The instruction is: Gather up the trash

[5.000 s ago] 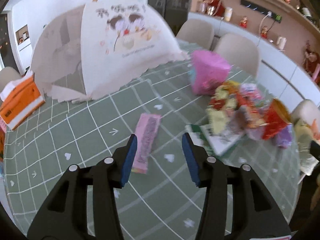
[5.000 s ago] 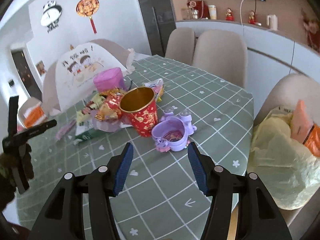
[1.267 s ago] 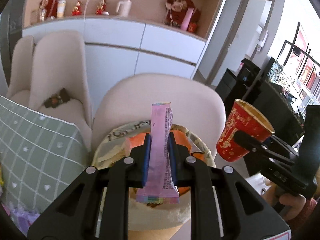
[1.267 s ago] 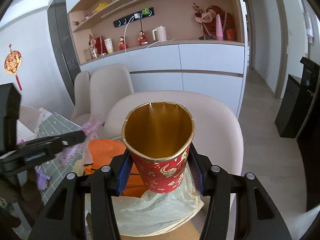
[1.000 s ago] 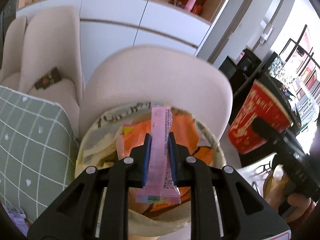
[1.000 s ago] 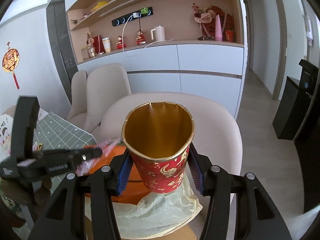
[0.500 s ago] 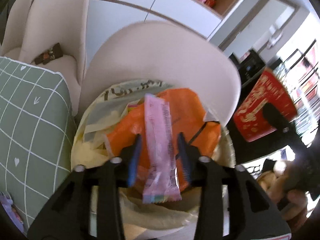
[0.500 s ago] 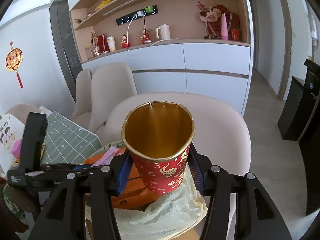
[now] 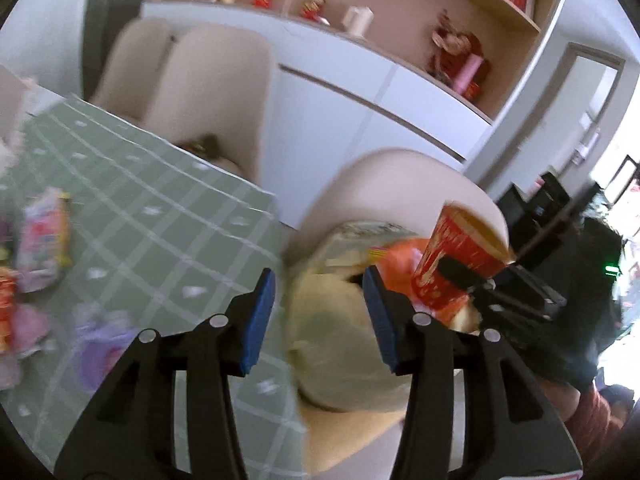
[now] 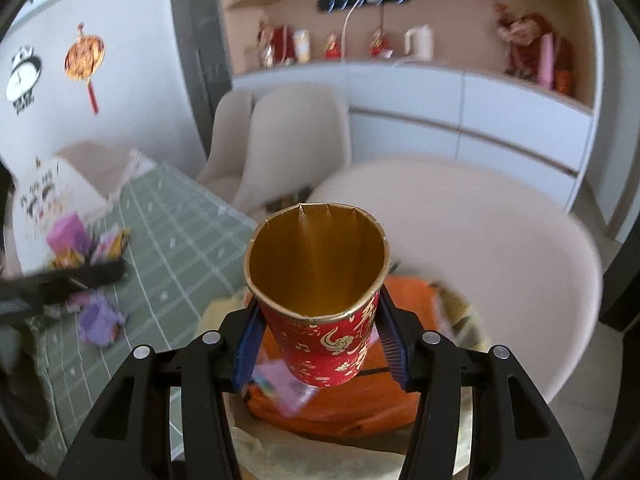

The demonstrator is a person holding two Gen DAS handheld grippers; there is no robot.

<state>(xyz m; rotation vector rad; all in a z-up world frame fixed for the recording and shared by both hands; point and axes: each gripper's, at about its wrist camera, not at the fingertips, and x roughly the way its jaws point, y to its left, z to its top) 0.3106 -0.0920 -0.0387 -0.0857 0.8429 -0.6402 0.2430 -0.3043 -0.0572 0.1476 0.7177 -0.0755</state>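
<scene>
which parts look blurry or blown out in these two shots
Left wrist view: table and yellow bag smeared by motion, doorway at right blown out; left gripper sharp. Right wrist view: red cup crisp, chair and table litter blurred.

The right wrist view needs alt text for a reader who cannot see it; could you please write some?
The right gripper holds a red paper cup with gold lining upright over a yellowish trash bag holding orange packaging and a pink wrapper. Beige chairs and a green checked tablecloth lie behind.
</scene>
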